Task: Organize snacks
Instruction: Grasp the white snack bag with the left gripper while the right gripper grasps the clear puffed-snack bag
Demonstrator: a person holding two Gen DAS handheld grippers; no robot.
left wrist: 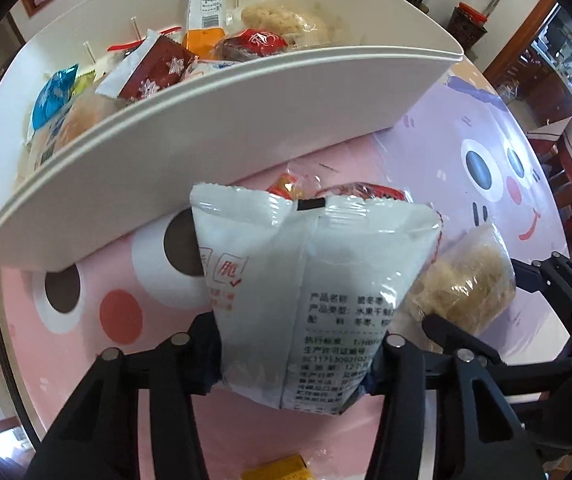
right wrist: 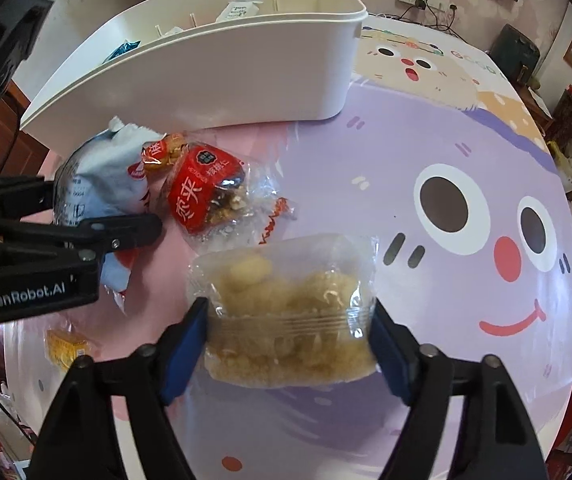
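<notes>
Left gripper [left wrist: 298, 344] clamps white packet [left wrist: 310, 280]; right gripper [right wrist: 290, 340] seemingly clamps rice-cake pack [right wrist: 286, 312].

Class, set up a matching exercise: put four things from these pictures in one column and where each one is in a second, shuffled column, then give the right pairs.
1. white printed packet
2. clear-wrapped pale puffed snack
3. red walnut packet
4. snowflake-print red wrapper

A. inside the white bin
B. in the right gripper
C. lying on the tablecloth
D. in the left gripper

Pairs: 1-D, 2-B, 3-C, 4-A
</notes>
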